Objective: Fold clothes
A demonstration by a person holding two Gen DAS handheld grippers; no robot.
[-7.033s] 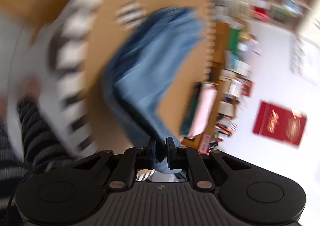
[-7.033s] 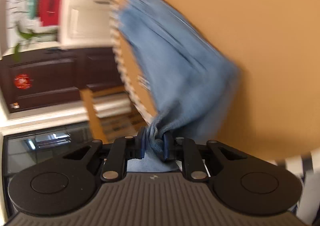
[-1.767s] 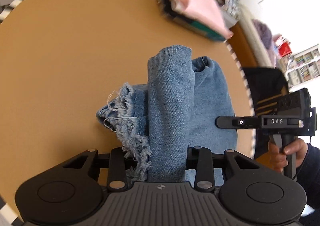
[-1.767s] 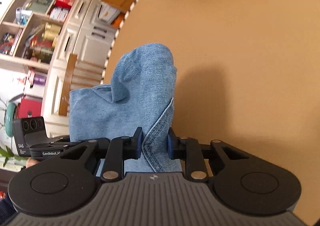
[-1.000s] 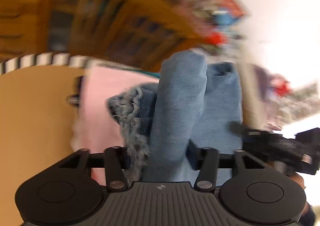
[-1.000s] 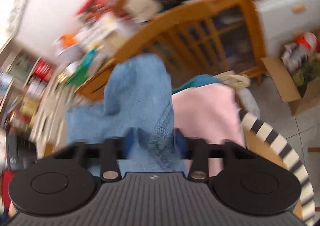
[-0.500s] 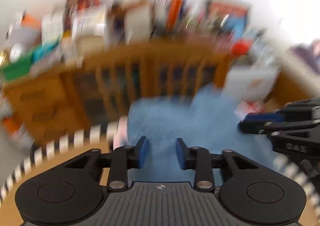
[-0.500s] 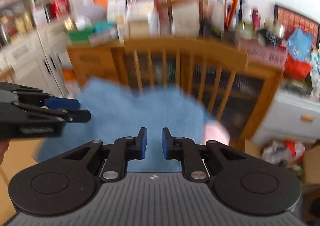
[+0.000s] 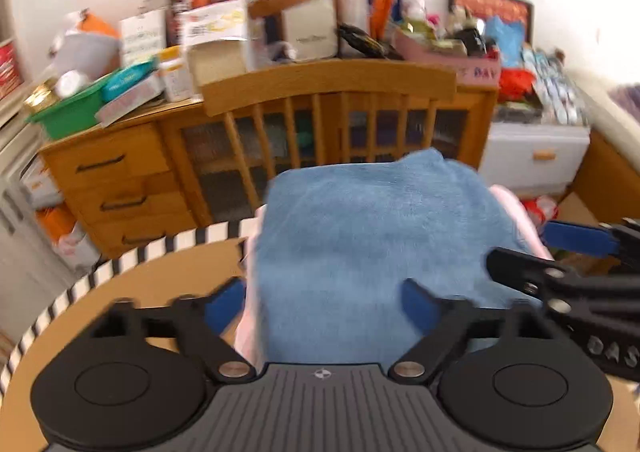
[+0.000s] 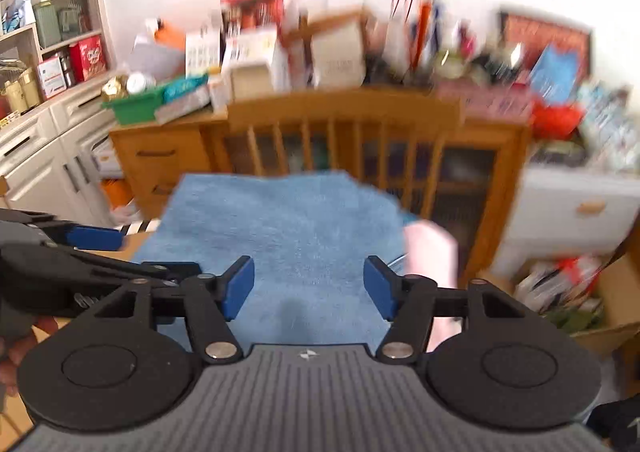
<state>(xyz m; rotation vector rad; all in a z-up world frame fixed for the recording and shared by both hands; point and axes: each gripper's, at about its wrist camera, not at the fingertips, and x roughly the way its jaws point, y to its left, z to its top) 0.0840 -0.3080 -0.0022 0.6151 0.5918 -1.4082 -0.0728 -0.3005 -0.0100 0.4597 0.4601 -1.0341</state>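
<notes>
The folded blue denim garment (image 9: 372, 236) lies flat on a pile of pink clothes (image 9: 250, 316) at the far edge of the round table (image 9: 120, 292). My left gripper (image 9: 320, 304) hovers at its near edge. Its jaws are opening wide, and neither pad presses on the cloth. My right gripper (image 10: 310, 288) is at the same near edge of the denim (image 10: 288, 236), jaws also opening, pads clear of the fabric. Each gripper shows in the other's view: the right gripper (image 9: 560, 252) and the left gripper (image 10: 80, 252). Pink cloth (image 10: 430, 252) sticks out on the right.
A wooden chair back (image 9: 328, 80) stands just beyond the table's striped rim (image 9: 160, 248). Behind it is a cluttered wooden sideboard (image 9: 112, 180), with white drawers (image 9: 536, 156) to its right. A cardboard box (image 10: 600, 300) sits on the floor at the right.
Both grippers carried the denim across to the pink pile and let go. Their jaws, which held the fabric and then almost met, now stand wide apart, and the denim lies flat.
</notes>
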